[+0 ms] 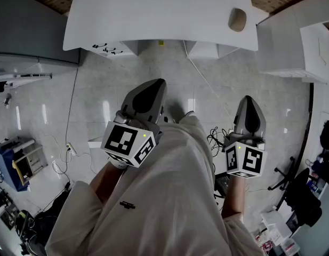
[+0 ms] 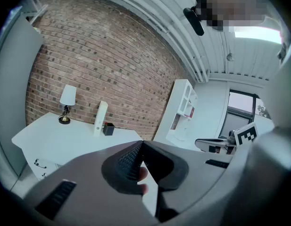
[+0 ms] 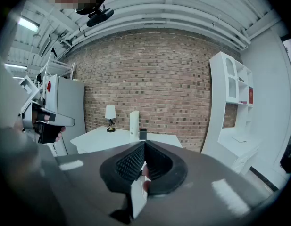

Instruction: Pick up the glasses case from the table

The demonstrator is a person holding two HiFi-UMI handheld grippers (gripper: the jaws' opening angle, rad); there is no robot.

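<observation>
The left claw (image 1: 156,87) and, at its 3 o'clock, the right claw (image 1: 248,101) hang over the pale tiled floor (image 1: 100,89), each with its jaws pressed together and nothing between them. Farther off, at 12 o'clock in the head view, stands the white table (image 1: 153,15). The tan glasses case (image 1: 237,19) lies on it near the right-hand edge, at about 12 o'clock from the right claw and well apart from both.

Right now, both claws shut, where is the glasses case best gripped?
Probably across its narrow middle, from the near side with the right claw, once opened. The glasses case lies flat near the table's right edge, a rounded oblong with its long axis running roughly away from the person.
</observation>
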